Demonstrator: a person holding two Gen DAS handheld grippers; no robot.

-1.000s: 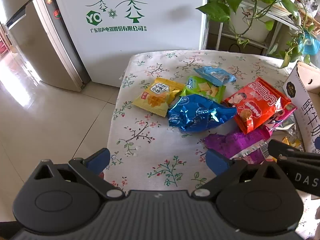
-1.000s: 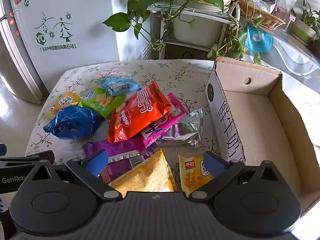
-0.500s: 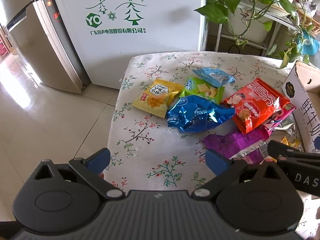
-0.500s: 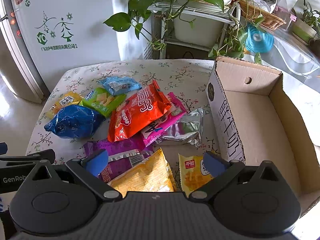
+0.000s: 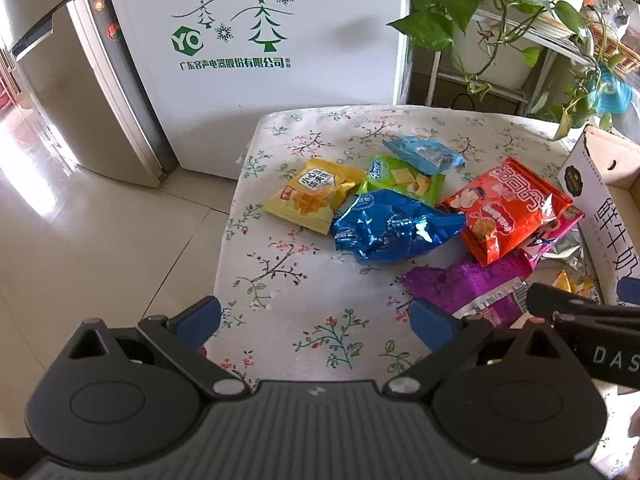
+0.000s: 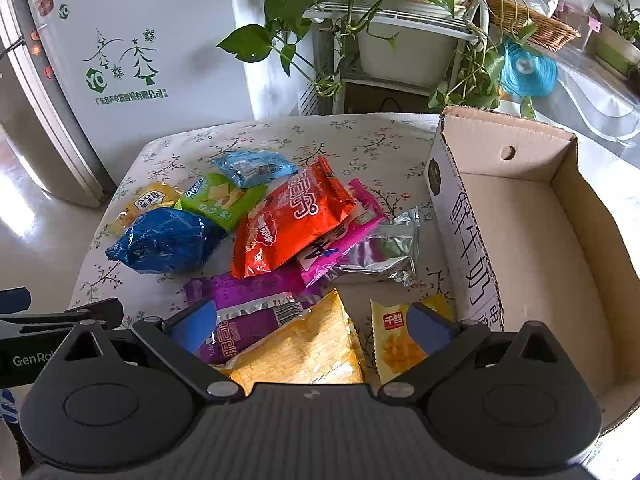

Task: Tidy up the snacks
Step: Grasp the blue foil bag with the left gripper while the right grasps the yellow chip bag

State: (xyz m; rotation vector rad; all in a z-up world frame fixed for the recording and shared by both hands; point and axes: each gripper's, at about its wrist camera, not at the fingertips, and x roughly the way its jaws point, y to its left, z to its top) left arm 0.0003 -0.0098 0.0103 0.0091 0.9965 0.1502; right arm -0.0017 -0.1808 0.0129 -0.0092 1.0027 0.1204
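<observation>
Floral tablecloth (image 5: 280,272) covers a small table in front of a white fridge (image 5: 256,40), plants on a rack behind. Snack packets are piled mid-cloth, cardboard box (image 6: 536,248) sits open at the right edge of the table with nothing visible inside.

Left gripper (image 5: 316,320): fingers spread wide, gripping nothing, hovering over bare cloth at the near edge. Blue foil bag (image 5: 392,228) lies ahead of it, slightly right of centre; purple packet (image 5: 464,284) is just beyond the right fingertip (image 5: 432,322).

Right gripper (image 6: 312,322): also spread wide, nothing held. Large yellow bag (image 6: 304,344) lies between its fingers (contact unclear), small yellow packet (image 6: 396,340) just inside the right finger, purple packet under the left one.

Rest of the pile: red bag (image 6: 288,220) on top of a magenta packet (image 6: 344,240), silver foil packet (image 6: 384,252) beside the box wall, green packet (image 6: 220,200), light-blue packet (image 6: 252,166) and a yellow cracker packet (image 5: 312,196) on the far-left side. All look sealed, foil crinkled.
</observation>
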